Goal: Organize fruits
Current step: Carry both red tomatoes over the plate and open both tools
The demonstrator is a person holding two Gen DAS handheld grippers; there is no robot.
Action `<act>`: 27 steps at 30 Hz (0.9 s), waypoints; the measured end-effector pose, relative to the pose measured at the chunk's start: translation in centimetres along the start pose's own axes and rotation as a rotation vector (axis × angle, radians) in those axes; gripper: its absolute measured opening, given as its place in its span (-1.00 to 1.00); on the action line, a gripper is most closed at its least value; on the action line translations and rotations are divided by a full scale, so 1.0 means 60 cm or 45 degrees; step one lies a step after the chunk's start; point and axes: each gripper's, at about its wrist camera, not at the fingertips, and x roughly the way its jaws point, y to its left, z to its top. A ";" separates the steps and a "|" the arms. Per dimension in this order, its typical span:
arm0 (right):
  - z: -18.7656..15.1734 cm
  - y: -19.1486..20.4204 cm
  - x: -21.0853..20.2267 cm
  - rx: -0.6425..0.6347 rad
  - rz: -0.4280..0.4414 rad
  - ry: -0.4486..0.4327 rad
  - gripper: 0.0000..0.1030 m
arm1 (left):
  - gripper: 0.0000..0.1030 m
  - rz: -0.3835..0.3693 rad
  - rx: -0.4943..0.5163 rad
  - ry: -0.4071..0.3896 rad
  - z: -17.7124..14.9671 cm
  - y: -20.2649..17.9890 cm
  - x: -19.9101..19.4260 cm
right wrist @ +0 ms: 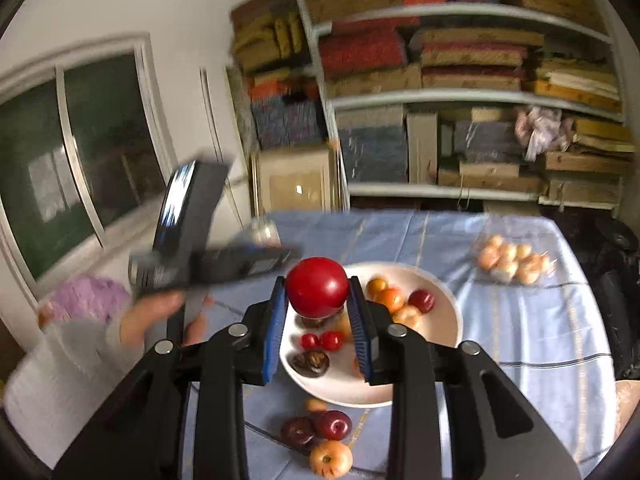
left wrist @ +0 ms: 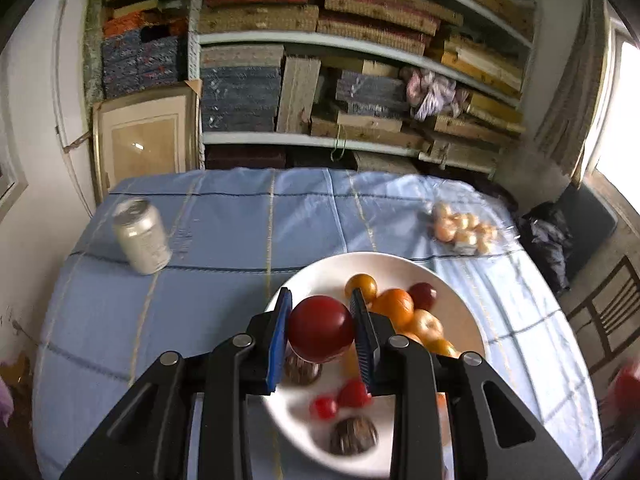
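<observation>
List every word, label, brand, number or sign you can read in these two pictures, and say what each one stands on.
No text can be read in either view.
can: faint grey marks on its side, too blurred to read.
bag of small fruit: a pale patch that may be a label, too small to read.
shelf stacks: no lettering visible.
plate: no lettering visible.

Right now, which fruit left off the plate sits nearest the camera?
The pale yellow-orange fruit on the cloth; the two dark red ones lie behind it, nearer the plate.
</observation>
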 end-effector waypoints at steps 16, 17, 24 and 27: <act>-0.094 -0.017 0.224 -0.031 -0.012 0.333 -0.41 | -0.22 -0.039 0.009 0.233 -0.017 0.007 0.199; -0.095 -0.018 0.226 -0.026 -0.014 0.335 -0.41 | -0.16 -0.035 0.010 0.226 -0.018 0.009 0.196; -0.053 -0.030 0.162 0.027 -0.014 0.224 -0.28 | 0.06 0.009 0.013 0.177 -0.013 0.014 0.143; -0.014 -0.027 0.080 0.053 -0.011 0.083 -0.28 | 0.06 0.043 0.031 0.122 -0.010 0.014 0.083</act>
